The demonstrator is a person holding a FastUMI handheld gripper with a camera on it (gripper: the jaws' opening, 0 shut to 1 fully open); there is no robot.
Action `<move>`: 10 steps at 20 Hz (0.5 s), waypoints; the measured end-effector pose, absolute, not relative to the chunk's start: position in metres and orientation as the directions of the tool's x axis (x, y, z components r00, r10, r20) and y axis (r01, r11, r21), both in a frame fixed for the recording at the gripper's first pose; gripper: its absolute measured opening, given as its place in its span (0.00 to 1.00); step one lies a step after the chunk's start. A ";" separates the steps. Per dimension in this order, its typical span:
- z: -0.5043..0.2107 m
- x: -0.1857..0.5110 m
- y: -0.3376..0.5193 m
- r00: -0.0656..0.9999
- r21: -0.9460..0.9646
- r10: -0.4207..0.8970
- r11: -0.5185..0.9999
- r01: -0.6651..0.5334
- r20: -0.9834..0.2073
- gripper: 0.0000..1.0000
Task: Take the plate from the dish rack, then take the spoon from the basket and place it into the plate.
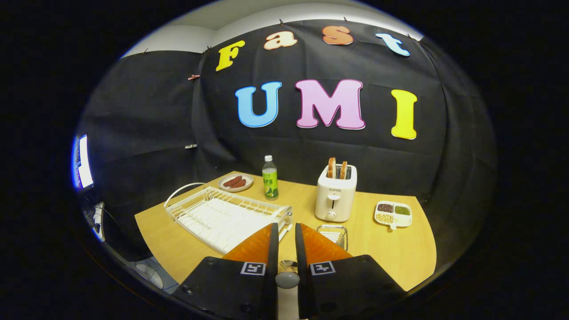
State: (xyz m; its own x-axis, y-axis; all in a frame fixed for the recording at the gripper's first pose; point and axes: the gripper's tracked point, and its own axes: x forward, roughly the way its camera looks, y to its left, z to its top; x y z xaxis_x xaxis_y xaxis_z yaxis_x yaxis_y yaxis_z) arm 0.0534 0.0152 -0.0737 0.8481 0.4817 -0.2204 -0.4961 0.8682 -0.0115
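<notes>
My gripper [286, 227] hangs above the near part of the wooden table [391, 253], its fingers drawn close together. Between them sits a spoon [287, 279]: a pale rounded handle with a bit of shiny metal just ahead of it, and both fingers seem to press on it. The white wire dish rack [222, 217] lies just ahead and left of the fingertips, with no plate in its slots. A small wire basket [333, 234] stands just ahead and right of the fingertips. The fingers hide the table directly below them.
A cream toaster [334, 194] with two bread slices stands beyond the basket. A green bottle [270, 178] and a small plate of sausages [235, 182] stand behind the rack. A divided snack tray [393, 214] lies at the right. A lit screen [83, 162] glows far left.
</notes>
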 end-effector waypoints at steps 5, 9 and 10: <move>-0.132 0.049 0.029 0.838 -0.024 0.475 0.866 -0.499 -0.267 0.22; -0.163 0.046 0.021 0.842 0.004 0.441 0.887 -0.463 -0.312 0.22; -0.166 0.044 0.019 0.844 0.012 0.433 0.891 -0.453 -0.318 0.22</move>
State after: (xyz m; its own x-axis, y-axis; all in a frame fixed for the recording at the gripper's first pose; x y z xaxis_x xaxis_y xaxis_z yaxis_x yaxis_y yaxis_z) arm 0.0444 0.0189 -0.1663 0.8435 0.4330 -0.3177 -0.4530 0.8914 0.0123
